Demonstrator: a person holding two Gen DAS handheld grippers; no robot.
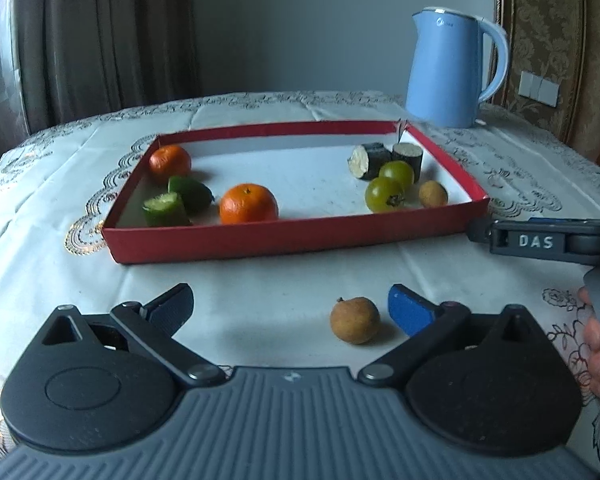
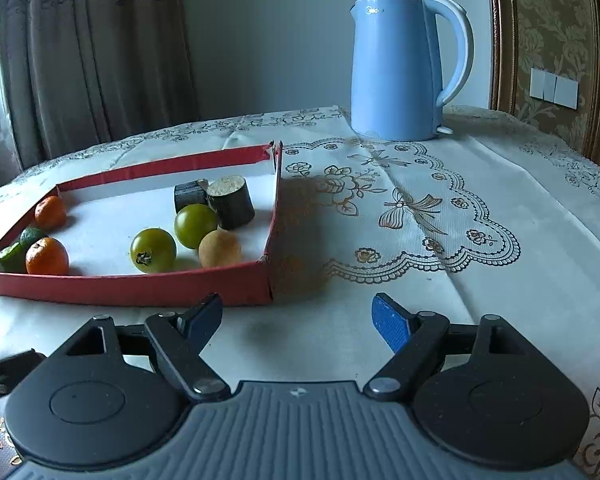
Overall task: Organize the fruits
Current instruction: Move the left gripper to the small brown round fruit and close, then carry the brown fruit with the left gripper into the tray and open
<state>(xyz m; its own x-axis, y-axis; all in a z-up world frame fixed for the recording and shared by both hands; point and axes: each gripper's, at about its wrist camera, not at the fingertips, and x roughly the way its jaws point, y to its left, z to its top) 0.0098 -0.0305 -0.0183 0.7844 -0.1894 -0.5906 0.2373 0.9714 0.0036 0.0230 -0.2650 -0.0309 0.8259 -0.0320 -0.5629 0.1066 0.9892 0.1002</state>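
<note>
A shallow red tray [image 1: 284, 240] [image 2: 140, 288] lies on the cloth-covered table. Its left end holds two oranges [image 1: 249, 204] [image 1: 170, 162] and cut lime pieces [image 1: 166, 210]. Its right end holds two green tomatoes [image 1: 385, 194] [image 2: 153, 250], a brown longan [image 1: 433, 194] [image 2: 220, 248] and two dark cane chunks [image 1: 370, 160] [image 2: 230, 202]. A second longan [image 1: 355, 320] rests on the cloth in front of the tray. It lies between the fingers of my open left gripper [image 1: 290, 300], close to the blue right pad and untouched. My right gripper [image 2: 298, 304] stands open over bare cloth by the tray's near right corner.
A blue electric kettle [image 1: 452, 68] [image 2: 400, 72] stands at the back right of the table. In the left wrist view the right gripper comes in side-on from the right edge, with a hand [image 1: 596, 336] on its grip. Embroidered cloth [image 2: 420, 220] stretches right of the tray.
</note>
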